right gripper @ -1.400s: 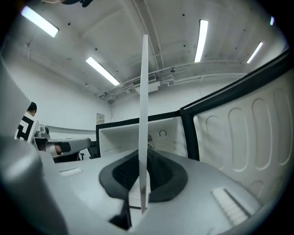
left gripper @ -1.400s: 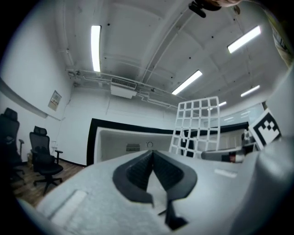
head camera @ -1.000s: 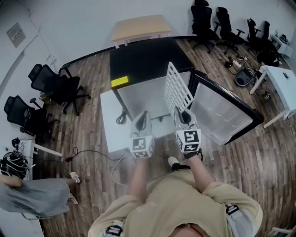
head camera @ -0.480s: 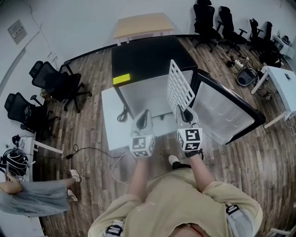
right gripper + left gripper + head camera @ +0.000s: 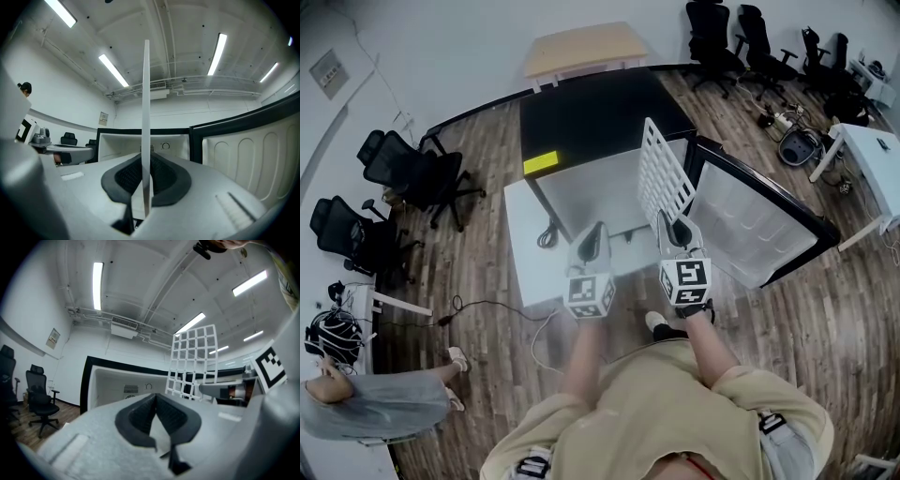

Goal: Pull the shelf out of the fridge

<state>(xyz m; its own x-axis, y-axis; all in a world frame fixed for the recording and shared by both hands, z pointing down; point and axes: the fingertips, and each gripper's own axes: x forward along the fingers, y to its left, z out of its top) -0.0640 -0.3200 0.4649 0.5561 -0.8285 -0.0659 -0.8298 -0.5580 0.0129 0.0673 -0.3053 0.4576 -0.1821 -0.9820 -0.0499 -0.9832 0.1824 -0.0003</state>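
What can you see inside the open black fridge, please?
A bare white cavity with a round dial on its back wall. The white grid shelf in the right hand-held gripper covers a narrow strip.

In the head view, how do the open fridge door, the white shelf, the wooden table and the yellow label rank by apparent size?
1. fridge door
2. shelf and wooden table: about alike, and the table is farther off, so unranked
3. yellow label
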